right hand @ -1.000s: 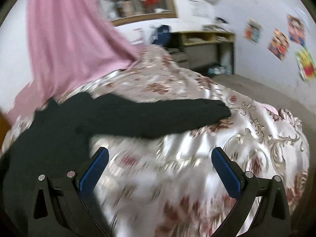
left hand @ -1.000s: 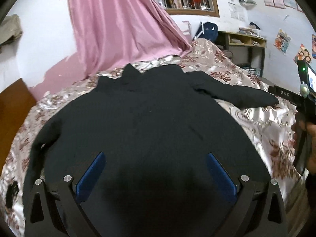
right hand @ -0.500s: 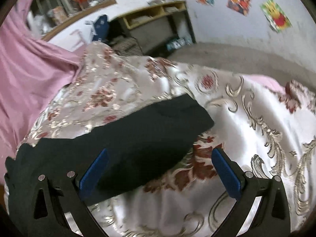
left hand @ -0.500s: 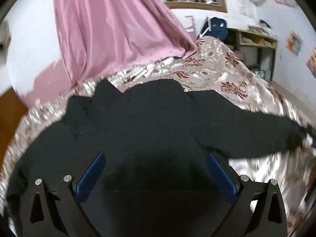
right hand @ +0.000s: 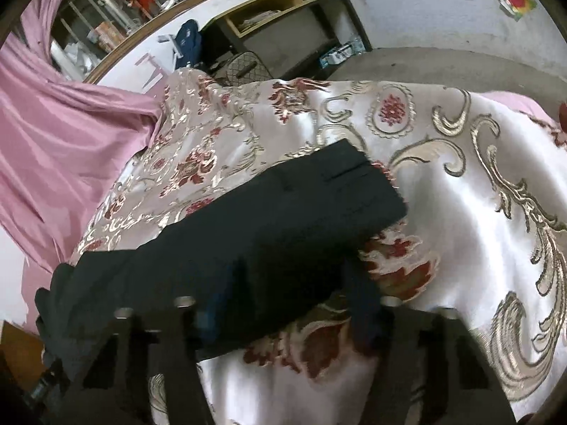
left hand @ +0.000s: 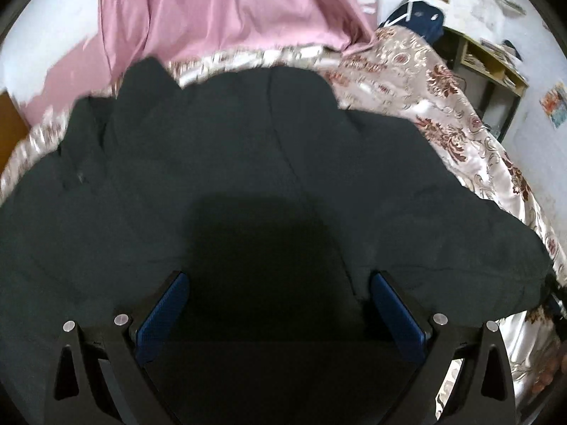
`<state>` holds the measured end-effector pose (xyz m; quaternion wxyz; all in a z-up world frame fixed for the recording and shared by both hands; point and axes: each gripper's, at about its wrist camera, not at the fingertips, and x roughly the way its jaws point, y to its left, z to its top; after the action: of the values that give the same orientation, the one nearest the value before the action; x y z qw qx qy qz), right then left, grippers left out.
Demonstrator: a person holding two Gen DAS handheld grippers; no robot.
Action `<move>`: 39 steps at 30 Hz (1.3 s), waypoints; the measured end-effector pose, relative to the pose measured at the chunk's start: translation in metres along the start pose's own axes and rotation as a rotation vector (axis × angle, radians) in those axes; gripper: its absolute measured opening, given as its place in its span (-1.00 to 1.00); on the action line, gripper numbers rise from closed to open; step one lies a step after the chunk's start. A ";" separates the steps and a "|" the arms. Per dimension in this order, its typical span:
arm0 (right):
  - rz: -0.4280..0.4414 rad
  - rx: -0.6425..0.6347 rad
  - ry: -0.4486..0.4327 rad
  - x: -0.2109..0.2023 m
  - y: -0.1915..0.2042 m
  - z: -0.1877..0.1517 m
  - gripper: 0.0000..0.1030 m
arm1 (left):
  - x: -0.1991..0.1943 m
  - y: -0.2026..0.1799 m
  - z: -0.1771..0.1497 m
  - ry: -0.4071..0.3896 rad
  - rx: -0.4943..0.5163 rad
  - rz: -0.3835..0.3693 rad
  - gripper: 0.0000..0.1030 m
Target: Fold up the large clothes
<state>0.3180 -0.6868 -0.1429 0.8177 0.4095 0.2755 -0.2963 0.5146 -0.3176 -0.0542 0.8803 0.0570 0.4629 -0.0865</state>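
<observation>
A large black garment (left hand: 248,148) lies spread on a bed with a floral satin cover (left hand: 453,113). My left gripper (left hand: 276,279) hovers low over the garment's body, its blue pads (left hand: 163,315) wide apart and nothing pinched between them. One black sleeve (right hand: 301,205) stretches across the cover (right hand: 460,212) in the right wrist view, its cuff pointing up and right. My right gripper (right hand: 290,272) is blurred, its jaws are closing, and the sleeve's lower part lies between them. I cannot see the pads pressing on the cloth.
A pink curtain (left hand: 212,10) hangs behind the bed's far edge. A wooden shelf unit (right hand: 283,3) and a dark blue backpack (left hand: 421,17) stand against the wall past the bed. Bare floor (right hand: 443,60) lies to the right of the bed.
Both grippers have come down closer to the garment. The right gripper swung onto the sleeve near the cuff, and its jaws went from wide apart to much narrower.
</observation>
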 end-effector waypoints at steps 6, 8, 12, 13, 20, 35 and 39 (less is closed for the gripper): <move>0.094 0.066 0.016 0.004 -0.015 0.004 -0.75 | 0.007 -0.010 -0.005 0.008 0.033 0.052 1.00; 0.149 0.094 0.017 0.006 -0.018 0.004 -0.90 | 0.005 -0.005 -0.003 0.012 0.018 0.030 1.00; 0.223 0.137 -0.009 0.001 -0.017 0.008 -0.95 | -0.011 0.014 -0.002 0.009 -0.039 -0.043 1.00; 0.241 0.133 -0.027 -0.003 -0.014 0.010 -0.95 | -0.017 0.019 -0.003 0.007 -0.046 -0.046 0.98; 0.334 -0.063 -0.199 -0.060 0.040 0.014 -0.95 | -0.068 0.066 -0.005 -0.015 -0.049 -0.038 0.97; 0.533 -0.705 -0.468 -0.231 0.220 -0.085 -0.96 | -0.178 0.252 -0.082 -0.116 -0.214 -0.084 0.97; 0.605 -0.906 -0.434 -0.255 0.277 -0.139 -0.96 | -0.196 0.304 -0.119 -0.162 -0.326 -0.180 0.97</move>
<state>0.3141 -0.3699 0.1025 0.9972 0.0095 0.0718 0.0203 0.3717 0.0205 0.0465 0.9010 -0.1352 0.4016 -0.0932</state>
